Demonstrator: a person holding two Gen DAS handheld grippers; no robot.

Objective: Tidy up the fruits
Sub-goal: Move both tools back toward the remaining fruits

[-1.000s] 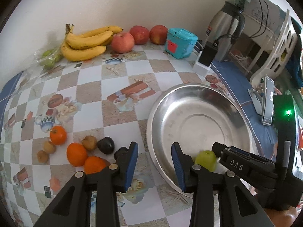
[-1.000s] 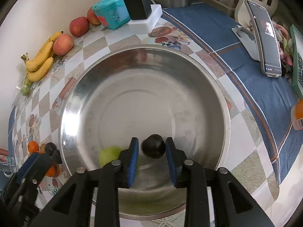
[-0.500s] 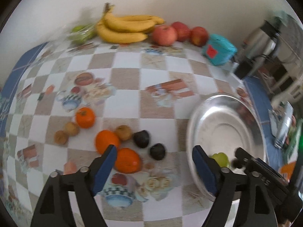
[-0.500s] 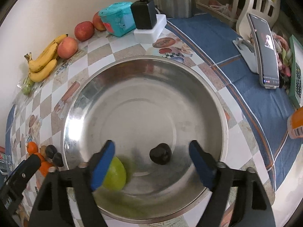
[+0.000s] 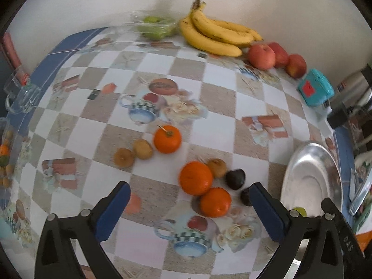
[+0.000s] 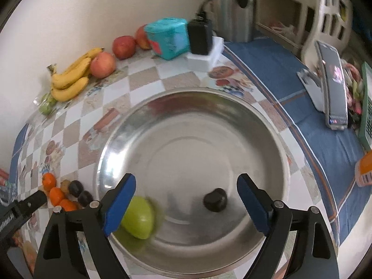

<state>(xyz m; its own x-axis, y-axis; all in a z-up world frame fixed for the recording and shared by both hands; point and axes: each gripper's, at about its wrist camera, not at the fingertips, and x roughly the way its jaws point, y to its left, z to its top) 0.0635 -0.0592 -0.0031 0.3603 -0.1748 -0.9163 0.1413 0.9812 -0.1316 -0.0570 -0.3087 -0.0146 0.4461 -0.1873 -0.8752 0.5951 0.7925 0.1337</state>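
A steel bowl (image 6: 267, 139) holds a green fruit (image 6: 138, 218) and a small dark fruit (image 6: 215, 201). My right gripper (image 6: 186, 200) hovers above them, jaws still opening, touching neither. In the left wrist view my left gripper (image 5: 189, 207) hangs over the checked tablecloth, jaws opening wide and holding nothing. Between and just beyond its fingers lie two oranges (image 5: 215, 202), a third orange (image 5: 167, 138), two dark fruits (image 5: 236, 178) and brown fruits (image 5: 143, 149). The bowl (image 5: 325, 162) shows at the right. Bananas (image 5: 214, 34) and red apples (image 5: 261, 56) line the wall.
A teal box (image 6: 168, 38), a black charger on a white block (image 6: 201, 40) and a steel kettle (image 6: 232, 7) stand behind the bowl. A phone on a stand (image 6: 332, 86) is on the blue cloth at right. A glass cup (image 5: 19, 93) sits at the table's left edge.
Both grippers opened wide. The right one let the dark fruit go into the bowl and rose slightly. The left one swung left from the bowl to the oranges.
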